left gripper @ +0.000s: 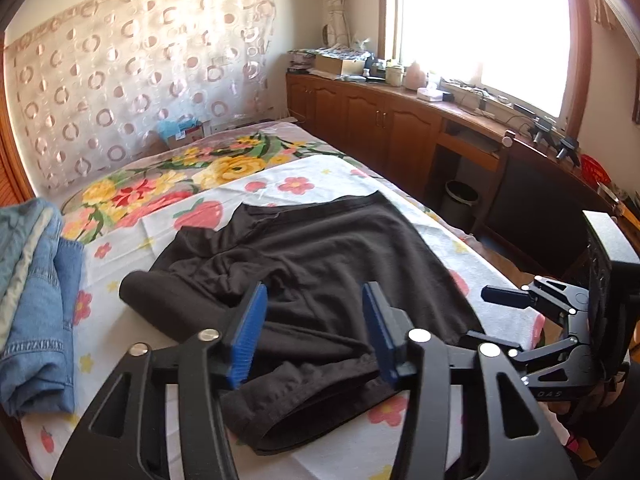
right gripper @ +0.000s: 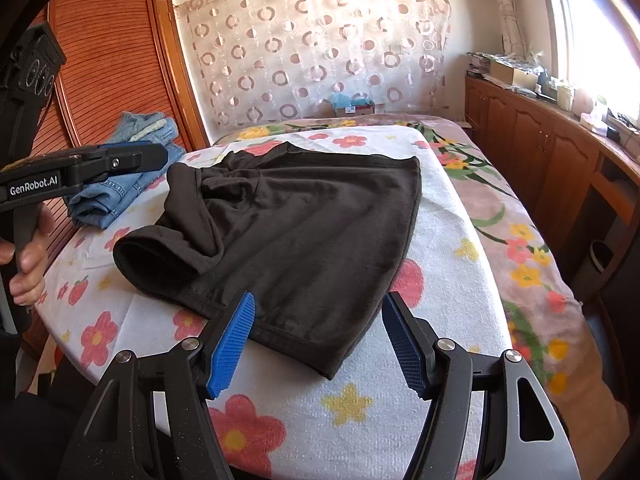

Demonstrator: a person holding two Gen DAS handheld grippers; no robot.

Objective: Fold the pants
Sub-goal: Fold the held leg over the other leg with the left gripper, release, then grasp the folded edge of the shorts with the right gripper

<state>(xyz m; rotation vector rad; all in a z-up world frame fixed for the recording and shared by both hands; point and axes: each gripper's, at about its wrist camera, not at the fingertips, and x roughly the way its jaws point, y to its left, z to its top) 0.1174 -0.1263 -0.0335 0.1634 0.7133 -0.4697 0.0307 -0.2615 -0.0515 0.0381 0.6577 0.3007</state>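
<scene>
Dark brown pants (left gripper: 320, 248) (right gripper: 300, 220) lie folded and rumpled on a flowered white towel (right gripper: 448, 280) spread over the bed. My left gripper (left gripper: 314, 334) hovers open over the near part of the pants, its blue pads (left gripper: 248, 336) wide apart and holding nothing. My right gripper (right gripper: 318, 344) is open too, just above the near hem corner, and empty. From the left wrist camera, the right gripper (left gripper: 496, 318) shows at the right edge of the bed. In the right wrist view, the left gripper (right gripper: 160, 158) shows side-on at the left, held by a hand (right gripper: 28, 264).
Folded blue jeans (left gripper: 36, 280) (right gripper: 132, 168) lie at the left side of the bed. A wooden wardrobe (right gripper: 108, 60) stands behind them. Low wooden cabinets (left gripper: 380, 120) with clutter run under the window on the right, and a waste bin (left gripper: 460, 200) sits below.
</scene>
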